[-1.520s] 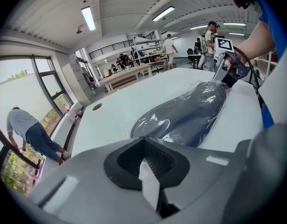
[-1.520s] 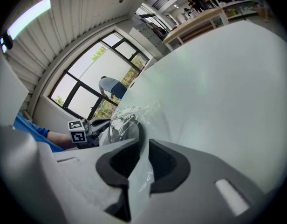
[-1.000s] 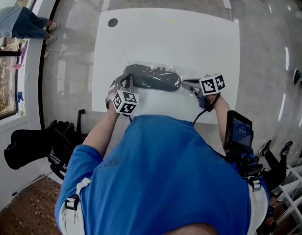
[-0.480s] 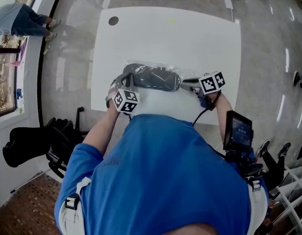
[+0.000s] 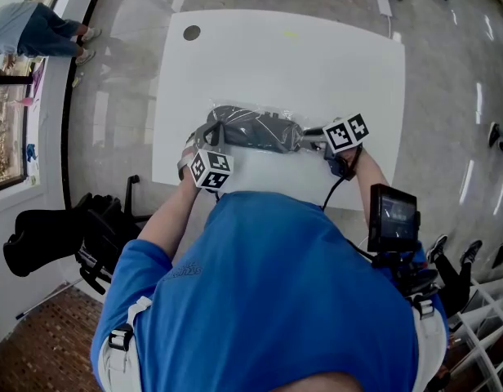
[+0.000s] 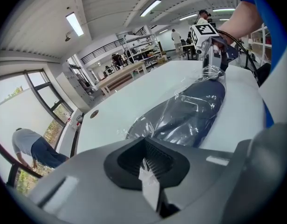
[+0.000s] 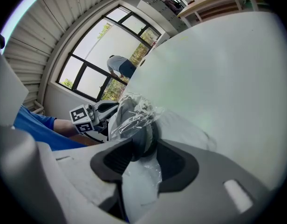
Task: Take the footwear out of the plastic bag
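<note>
A dark shoe (image 5: 255,131) lies sealed in a clear plastic bag (image 5: 235,114) on the white table (image 5: 317,64). My left gripper (image 5: 209,143) is at the bag's left end. In the left gripper view it (image 6: 150,174) is shut on a strip of the bag's film, and the bagged shoe (image 6: 190,115) stretches away from it. My right gripper (image 5: 310,135) is at the bag's right end, its jaws opening. In the right gripper view the shoe's end (image 7: 142,129) and crumpled film sit between the jaws of that gripper (image 7: 141,148); the pads do not plainly press on them.
A round dark grommet (image 5: 192,33) sits at the table's far left corner. A black bag (image 5: 64,239) lies on the floor to the left, and a person (image 5: 31,35) bends over by the window. A screen (image 5: 390,217) is strapped near my right arm. A white rack (image 5: 488,333) stands at the right.
My right gripper has shifted a little left and farther in, onto the bag's right end. The left gripper and the bag have hardly moved.
</note>
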### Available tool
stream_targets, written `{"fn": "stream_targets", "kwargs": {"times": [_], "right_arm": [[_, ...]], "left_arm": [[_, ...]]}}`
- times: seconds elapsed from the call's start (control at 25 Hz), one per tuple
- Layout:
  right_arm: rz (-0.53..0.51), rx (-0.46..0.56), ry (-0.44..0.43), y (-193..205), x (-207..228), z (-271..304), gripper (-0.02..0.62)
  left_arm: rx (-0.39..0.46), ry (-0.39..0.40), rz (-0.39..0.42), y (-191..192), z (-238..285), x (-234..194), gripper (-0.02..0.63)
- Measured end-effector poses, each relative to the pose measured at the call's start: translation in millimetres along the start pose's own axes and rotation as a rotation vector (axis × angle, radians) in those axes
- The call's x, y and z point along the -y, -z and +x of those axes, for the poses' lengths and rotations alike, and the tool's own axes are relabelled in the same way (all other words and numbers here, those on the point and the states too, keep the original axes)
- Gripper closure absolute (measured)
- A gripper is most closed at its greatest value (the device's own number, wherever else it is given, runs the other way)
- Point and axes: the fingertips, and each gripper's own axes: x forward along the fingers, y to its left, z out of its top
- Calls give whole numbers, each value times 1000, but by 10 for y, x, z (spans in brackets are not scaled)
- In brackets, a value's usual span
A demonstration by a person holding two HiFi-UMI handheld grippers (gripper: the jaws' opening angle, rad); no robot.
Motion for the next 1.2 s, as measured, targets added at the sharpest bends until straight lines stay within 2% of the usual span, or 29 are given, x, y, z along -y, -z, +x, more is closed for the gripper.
{"fn": "stream_targets", "kwargs": {"times": [0.28, 0.68, 0.8, 0.92, 1.2], "right_arm": [[56, 78, -51, -57, 12, -73, 442], [30, 59, 25, -104, 87, -33, 443], [9, 63, 75, -103, 137, -48, 503], [6, 81, 74, -109, 140, -91, 532], [20, 93, 64, -9, 216, -233, 543]], "left_arm": [[23, 7, -30, 5, -4, -1, 603], [35, 17, -53, 0, 6, -2, 603], [40, 17, -61, -8, 6, -10, 603], [50, 17, -65, -18, 5, -20, 601], [57, 19, -55, -6, 38, -53, 601]]}}
